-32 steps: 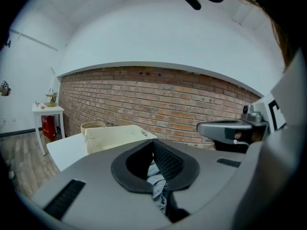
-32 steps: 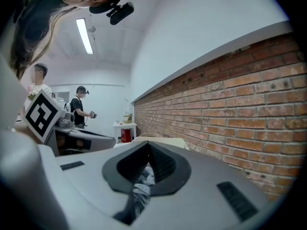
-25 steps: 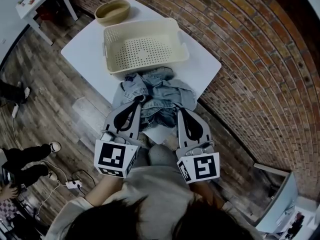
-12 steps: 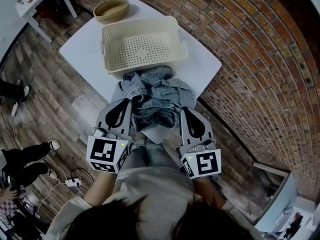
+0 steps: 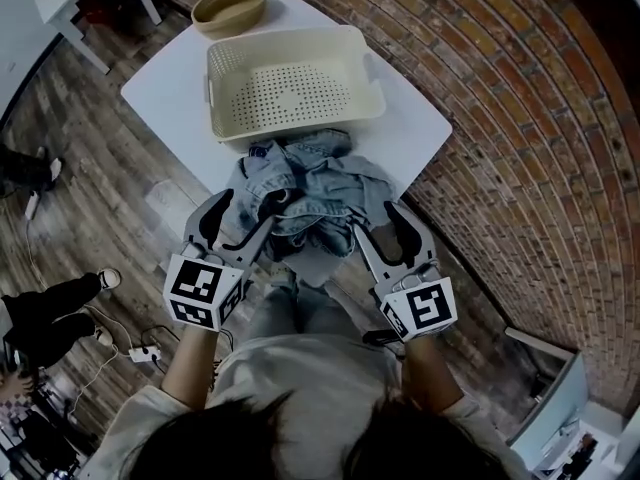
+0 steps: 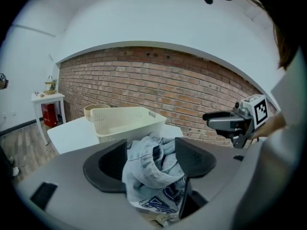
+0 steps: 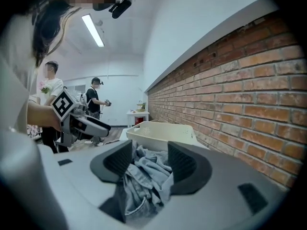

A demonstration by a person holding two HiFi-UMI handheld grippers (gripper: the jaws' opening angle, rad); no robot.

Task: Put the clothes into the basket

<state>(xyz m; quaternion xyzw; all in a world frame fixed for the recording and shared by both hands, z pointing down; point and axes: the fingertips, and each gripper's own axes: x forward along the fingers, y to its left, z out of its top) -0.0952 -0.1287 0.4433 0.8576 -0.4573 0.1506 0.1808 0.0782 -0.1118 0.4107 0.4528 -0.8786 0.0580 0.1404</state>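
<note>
Well, close in front of the person, the left gripper (image 5: 245, 213) and right gripper (image 5: 372, 220) have just been opening. Each now stands with its jaws apart and folds of the clothes (image 5: 305, 183) between them, not pinched. The clothes are a crumpled heap of soft, pale blue denim. It has no clear direction, spreading along the near edge of the white table (image 5: 165, 98) with part hanging over. Just beyond stands the basket (image 5: 372, 80), cream, perforated plastic, rectangular and empty, its long side crosswise. A round tan bowl (image 5: 228, 8) sits behind it. Brick wall (image 5: 520, 118) on the right, plank floor (image 5: 90, 168) on the left.
</note>
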